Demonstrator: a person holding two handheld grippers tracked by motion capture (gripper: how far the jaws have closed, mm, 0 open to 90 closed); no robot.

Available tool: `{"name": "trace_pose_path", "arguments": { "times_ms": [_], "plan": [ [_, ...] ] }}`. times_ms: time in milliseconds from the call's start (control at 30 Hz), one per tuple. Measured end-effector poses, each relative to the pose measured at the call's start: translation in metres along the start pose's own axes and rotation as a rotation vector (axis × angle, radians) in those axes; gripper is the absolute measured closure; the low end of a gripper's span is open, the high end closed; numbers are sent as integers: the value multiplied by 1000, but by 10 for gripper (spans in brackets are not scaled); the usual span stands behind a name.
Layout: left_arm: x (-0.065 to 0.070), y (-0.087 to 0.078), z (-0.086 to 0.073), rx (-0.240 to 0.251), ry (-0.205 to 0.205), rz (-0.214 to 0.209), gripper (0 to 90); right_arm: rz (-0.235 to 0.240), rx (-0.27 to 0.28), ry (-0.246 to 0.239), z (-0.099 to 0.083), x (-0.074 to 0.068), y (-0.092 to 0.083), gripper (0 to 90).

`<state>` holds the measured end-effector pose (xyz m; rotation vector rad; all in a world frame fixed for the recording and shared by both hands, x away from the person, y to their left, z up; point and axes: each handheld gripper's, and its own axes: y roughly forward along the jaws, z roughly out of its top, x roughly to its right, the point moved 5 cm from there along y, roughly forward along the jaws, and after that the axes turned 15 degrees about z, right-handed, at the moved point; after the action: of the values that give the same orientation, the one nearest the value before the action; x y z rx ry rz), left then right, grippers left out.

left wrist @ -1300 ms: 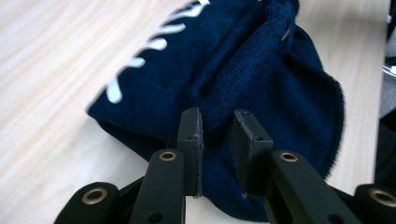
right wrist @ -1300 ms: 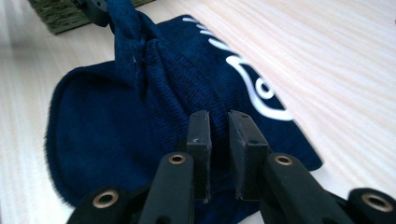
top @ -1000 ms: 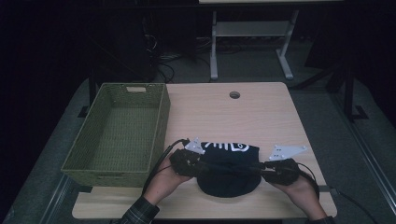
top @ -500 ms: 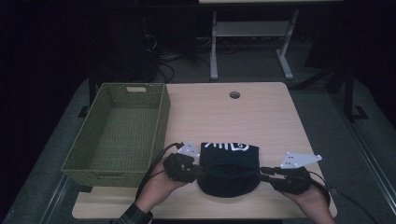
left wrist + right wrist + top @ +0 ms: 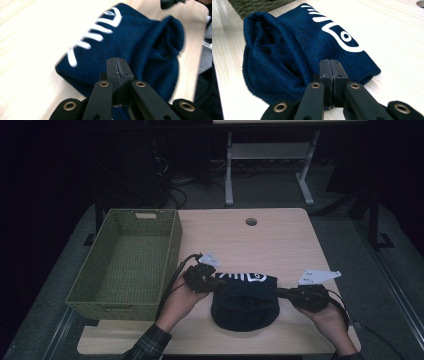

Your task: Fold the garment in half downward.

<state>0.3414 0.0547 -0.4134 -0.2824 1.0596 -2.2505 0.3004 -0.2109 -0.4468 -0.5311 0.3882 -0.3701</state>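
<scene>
Your left gripper (image 5: 220, 282) sits at the 9 o'clock edge of the navy knit hat (image 5: 245, 301), and your right gripper (image 5: 280, 293) at its 3 o'clock edge, both pointing inward toward each other across it. The hat lies on the wooden table (image 5: 280, 240) toward the near edge, folded, with white lettering along the side at 12 o'clock and a rounded, bunched end toward you at 6 o'clock.

Both pairs of jaws have just been closing. In the left gripper view the left gripper's (image 5: 117, 68) pads stand pressed together with only a thin seam between them, right over the hat's (image 5: 140, 45) edge; whether any knit is pinched in the seam you cannot tell from here. The right gripper view shows the same — the right gripper (image 5: 333, 67) is closed flat, pad against pad, at the hat's (image 5: 287, 55) border, with the white lettering up at 1 o'clock from the tips.

The green woven basket (image 5: 172, 245) stands on the table at 10 o'clock from the hat, just beside your left hand (image 5: 181, 299), and a strip of it shows in the right gripper view at 11 o'clock. Your right hand (image 5: 327, 317) rests near the table's 4 o'clock corner — a cable hole (image 5: 251, 221) lies well beyond the hat at 12 o'clock.
</scene>
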Motion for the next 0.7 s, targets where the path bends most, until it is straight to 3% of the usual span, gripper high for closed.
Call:
{"name": "trace_pose_path", "arguments": {
  "times_ms": [133, 200, 333, 633, 700],
  "plan": [
    [-10, 16, 12, 6, -23, 18, 899, 11, -17, -2, 1, 1, 8, 892],
    [-13, 24, 16, 4, -17, 38, 897, 17, -25, -4, -1, -1, 11, 893],
    [-13, 35, 15, -17, -5, 31, 891, 38, -42, -7, -3, -10, 15, 896],
    [9, 54, 2, -71, 18, -27, 885, 77, -73, -15, -20, -25, 26, 898],
    [16, 56, -1, -80, 23, -30, 882, 80, -81, 2, -25, -28, 28, 898]
  ]
}}
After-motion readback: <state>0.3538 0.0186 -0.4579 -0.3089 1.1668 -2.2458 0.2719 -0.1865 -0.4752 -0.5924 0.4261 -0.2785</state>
